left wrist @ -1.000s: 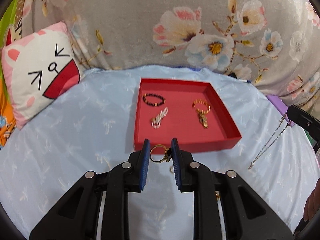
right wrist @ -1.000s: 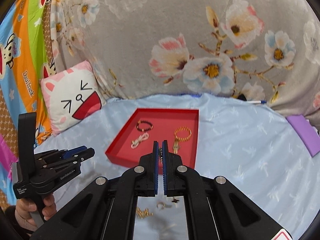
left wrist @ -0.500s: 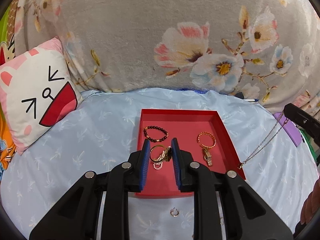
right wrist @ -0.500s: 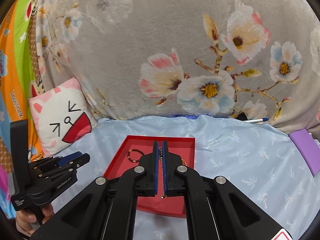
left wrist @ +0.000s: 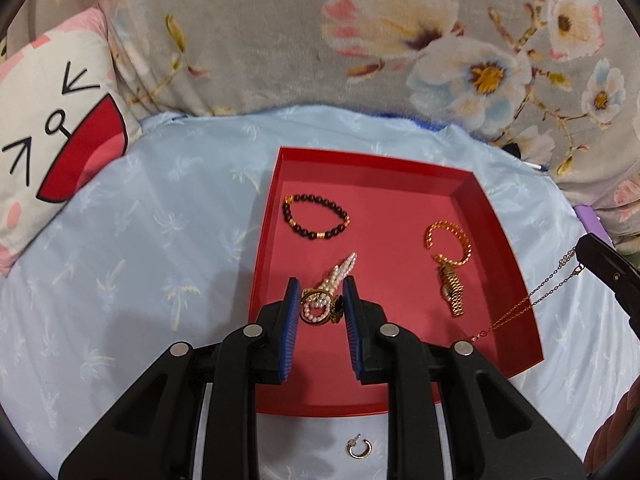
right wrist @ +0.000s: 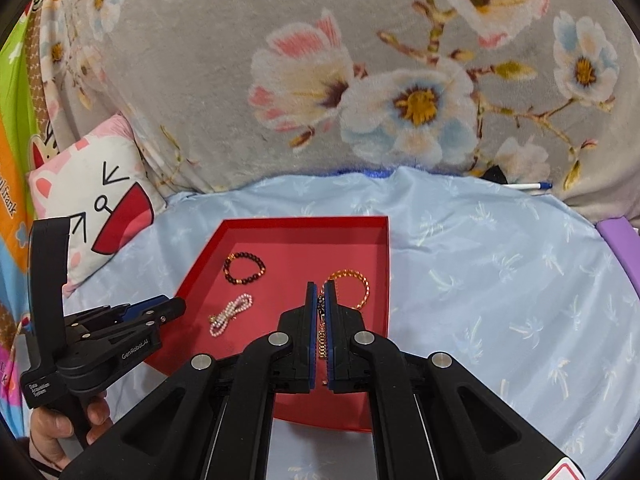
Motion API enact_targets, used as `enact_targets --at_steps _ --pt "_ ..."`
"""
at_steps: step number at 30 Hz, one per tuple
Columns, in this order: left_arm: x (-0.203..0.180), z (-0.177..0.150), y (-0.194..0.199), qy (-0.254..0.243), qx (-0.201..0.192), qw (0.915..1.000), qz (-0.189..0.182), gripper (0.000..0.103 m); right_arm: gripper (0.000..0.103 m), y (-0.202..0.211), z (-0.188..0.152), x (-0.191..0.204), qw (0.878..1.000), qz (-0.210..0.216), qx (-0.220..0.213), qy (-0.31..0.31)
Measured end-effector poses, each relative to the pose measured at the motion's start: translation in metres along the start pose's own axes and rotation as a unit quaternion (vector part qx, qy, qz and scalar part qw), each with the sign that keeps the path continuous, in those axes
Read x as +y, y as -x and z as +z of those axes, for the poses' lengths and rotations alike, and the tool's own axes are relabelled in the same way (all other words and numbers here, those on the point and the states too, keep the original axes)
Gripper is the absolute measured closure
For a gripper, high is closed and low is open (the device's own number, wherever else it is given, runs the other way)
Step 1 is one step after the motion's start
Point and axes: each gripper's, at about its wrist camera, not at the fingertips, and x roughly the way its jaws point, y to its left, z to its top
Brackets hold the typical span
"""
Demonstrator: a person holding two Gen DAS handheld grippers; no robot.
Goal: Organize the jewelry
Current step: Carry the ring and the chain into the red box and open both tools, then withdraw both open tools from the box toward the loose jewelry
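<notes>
Now | gold ring [left wrist: 316,307] pinched between left fingers [left wrist: 293,312] | above red tray [left wrist: 404,168]

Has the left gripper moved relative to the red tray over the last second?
Yes. The left gripper, shut on a gold ring, was short of the red tray's near edge; now it is forward over the tray floor.

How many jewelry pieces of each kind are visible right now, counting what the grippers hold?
Bracelets: 3, in the red tray: dark bead bracelet, pearl bracelet, gold chain bracelet
Watches: 1, gold watch
Rings: 1, gold ring in the left gripper
Necklaces: 1, chain necklace in the right gripper
Earrings: 1, hoop earring
Total: 7
</notes>
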Motion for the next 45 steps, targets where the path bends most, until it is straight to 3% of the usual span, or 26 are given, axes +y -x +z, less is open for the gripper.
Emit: enact_targets --at_steps 12,14,15,21,26,29,33,38,45 --pt "0.013 -0.002 -0.028 0.018 0.03 0.9993 -0.012 0.081 0.1 -0.025 -0.007 -0.005 1.0 -0.003 0.011 -0.012" --pt "0.016 -0.001 -0.028 0.024 0.03 0.9991 -0.015 0.074 0.098 -0.024 -0.007 -0.006 1.0 -0.003 0.006 -0.014" --pt "0.017 -0.001 -0.026 0.027 0.028 0.9991 -0.015 0.067 0.097 -0.022 -0.008 -0.006 1.0 -0.002 0.004 -0.014" --pt "0.021 -0.004 0.007 0.033 -0.022 0.9992 -0.006 0.047 0.09 0.004 -0.012 -0.003 1.0 0.003 -0.02 -0.016" --pt "0.019 -0.019 0.047 0.03 -0.057 0.9979 -0.007 0.046 0.083 0.046 -0.031 0.003 0.999 0.013 -0.045 -0.012" --pt "0.016 -0.039 0.065 0.022 -0.065 0.9976 -0.009 0.045 0.073 0.069 -0.052 0.008 0.999 0.016 -0.047 -0.004" --pt "0.015 -0.075 0.073 0.022 -0.053 0.9983 -0.01 0.04 0.069 0.084 -0.091 0.015 1.0 0.011 -0.025 0.008" --pt "0.014 -0.124 0.071 0.021 -0.026 0.9994 -0.001 0.04 0.069 0.078 -0.149 0.023 0.999 0.029 0.039 0.011" --pt "0.014 -0.163 0.066 0.013 -0.023 0.9988 0.04 0.04 0.069 0.054 -0.182 0.037 0.995 0.052 0.086 0.01"
